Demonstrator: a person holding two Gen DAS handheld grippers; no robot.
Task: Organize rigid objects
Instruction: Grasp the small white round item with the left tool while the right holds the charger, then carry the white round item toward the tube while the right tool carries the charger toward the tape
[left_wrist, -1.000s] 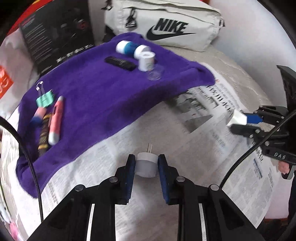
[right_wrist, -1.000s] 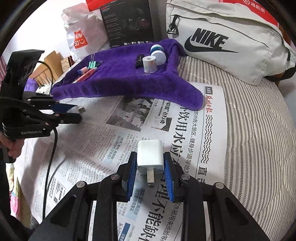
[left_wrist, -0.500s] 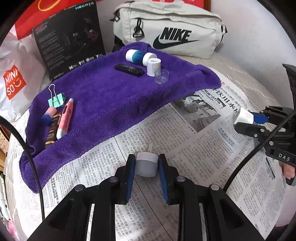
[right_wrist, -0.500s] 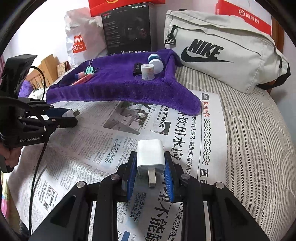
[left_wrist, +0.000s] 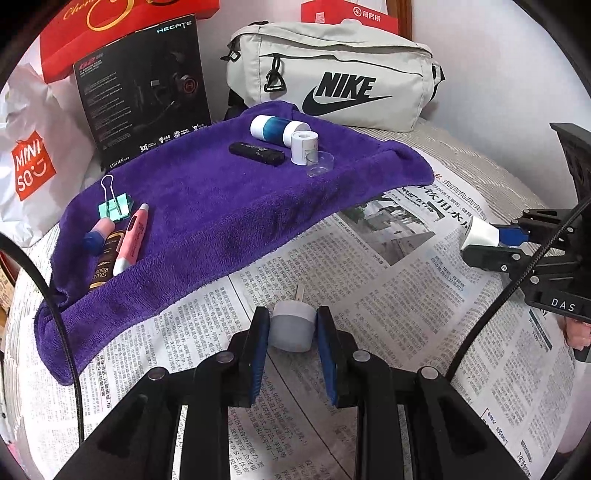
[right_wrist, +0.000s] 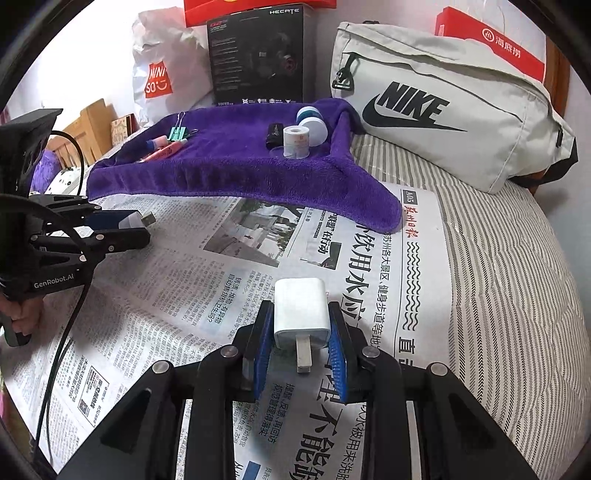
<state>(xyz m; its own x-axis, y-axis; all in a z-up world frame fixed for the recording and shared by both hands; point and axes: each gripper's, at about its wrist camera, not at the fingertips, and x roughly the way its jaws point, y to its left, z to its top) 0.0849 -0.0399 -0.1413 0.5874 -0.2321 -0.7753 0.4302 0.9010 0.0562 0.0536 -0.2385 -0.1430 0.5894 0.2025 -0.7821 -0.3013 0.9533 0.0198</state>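
2 chargers (left_wrist: 291, 325) (right_wrist: 301, 314) sit clamped between each gripper's fingers (left_wrist: 258, 341).

Open lane: bare newspaper (right_wrist: 207, 280) between both grippers | Ahead: purple towel (left_wrist: 207, 206) crowded at both ends, middle free | Beyond: Nike bag (left_wrist: 332, 74), black box (left_wrist: 144, 88) wall it off

NIKE with swoosh, in black, on the pale bag (left_wrist: 332, 74) at one o'clock. HECATE up top and EDIFIER low down on the black box (left_wrist: 144, 85) at eleven o'clock. MINISO, white on a red patch, on the plastic bag (left_wrist: 33, 166) at nine o'clock. Gold script beginning "Che" on the red box (left_wrist: 122, 22) at twelve o'clock. DAS on the right gripper (left_wrist: 476, 240) at three o'clock. In the right wrist view, GenRobot.AI on the left gripper (right_wrist: 140, 225) at nine o'clock; A05 heading the newspaper (right_wrist: 410, 199).
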